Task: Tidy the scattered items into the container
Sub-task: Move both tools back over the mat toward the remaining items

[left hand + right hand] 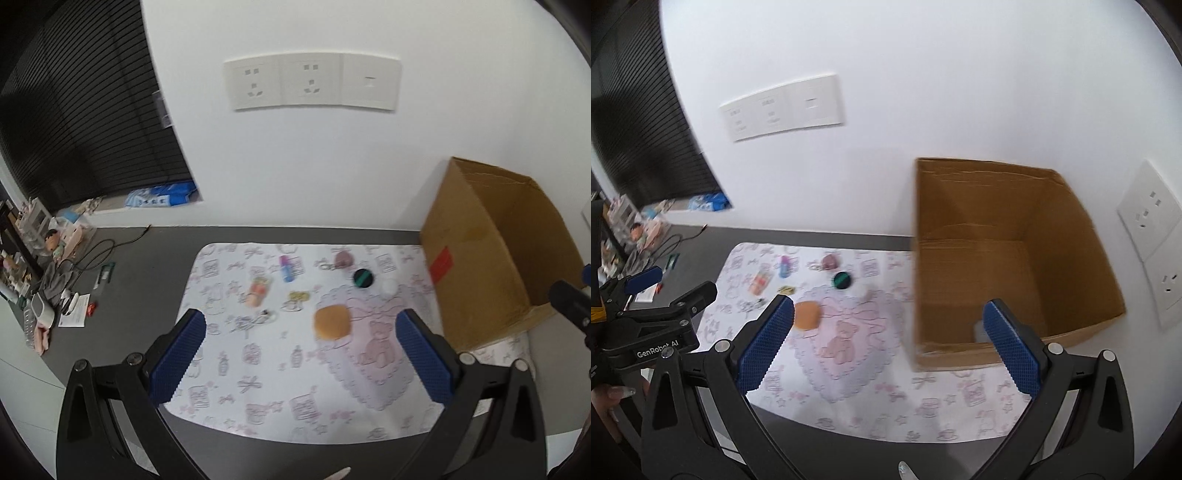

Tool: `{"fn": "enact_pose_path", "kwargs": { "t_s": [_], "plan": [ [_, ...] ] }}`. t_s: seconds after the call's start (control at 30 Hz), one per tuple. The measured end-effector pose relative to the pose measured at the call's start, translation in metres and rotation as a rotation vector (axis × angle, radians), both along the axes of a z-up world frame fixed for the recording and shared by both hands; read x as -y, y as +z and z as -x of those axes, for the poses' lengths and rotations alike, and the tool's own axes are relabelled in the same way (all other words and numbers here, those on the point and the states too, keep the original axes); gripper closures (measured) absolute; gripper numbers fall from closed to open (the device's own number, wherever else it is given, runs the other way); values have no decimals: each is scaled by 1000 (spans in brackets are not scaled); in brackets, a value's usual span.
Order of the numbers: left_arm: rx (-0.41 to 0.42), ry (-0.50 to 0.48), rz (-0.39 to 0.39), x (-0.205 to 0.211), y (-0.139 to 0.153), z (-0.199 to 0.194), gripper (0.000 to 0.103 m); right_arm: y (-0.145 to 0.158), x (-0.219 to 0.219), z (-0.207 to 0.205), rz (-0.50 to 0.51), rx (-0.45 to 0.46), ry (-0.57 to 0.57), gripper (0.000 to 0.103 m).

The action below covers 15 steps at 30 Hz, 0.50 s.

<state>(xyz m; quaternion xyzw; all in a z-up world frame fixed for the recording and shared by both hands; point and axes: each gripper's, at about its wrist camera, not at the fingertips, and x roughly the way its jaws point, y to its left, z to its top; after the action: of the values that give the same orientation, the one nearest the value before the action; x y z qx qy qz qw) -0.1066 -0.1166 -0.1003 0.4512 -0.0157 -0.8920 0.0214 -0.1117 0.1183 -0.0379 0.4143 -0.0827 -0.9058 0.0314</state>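
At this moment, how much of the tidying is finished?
Barely begun. The brown cardboard box shows only a pale shape at its bottom, unidentifiable. Both the left gripper and right gripper are open and empty. The orange square sponge, black-green round case and blue tube remain on the patterned mat.

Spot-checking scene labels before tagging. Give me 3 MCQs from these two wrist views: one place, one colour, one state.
1. Where does the cardboard box stand relative to the scattered items?
A. left of them
B. right of them
C. among them

2. What colour is the puff nearest the left gripper?
A. orange
B. green
C. black

3. What state is the right gripper in?
A. shut on a bottle
B. shut, empty
C. open, empty

Key: 1 B, the box sits at the mat's right edge. 2 A, it is orange-tan in both views. 3 C, the blue pads stand wide apart with nothing between.
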Motion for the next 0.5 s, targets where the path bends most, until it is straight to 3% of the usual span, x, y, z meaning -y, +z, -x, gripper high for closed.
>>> {"fn": "enact_pose_path", "kwargs": {
  "t_s": [0.5],
  "plan": [
    [-2,-24,-31,91,-29,-7,0,-25,100,8,-17,40,98,0]
  ]
}}
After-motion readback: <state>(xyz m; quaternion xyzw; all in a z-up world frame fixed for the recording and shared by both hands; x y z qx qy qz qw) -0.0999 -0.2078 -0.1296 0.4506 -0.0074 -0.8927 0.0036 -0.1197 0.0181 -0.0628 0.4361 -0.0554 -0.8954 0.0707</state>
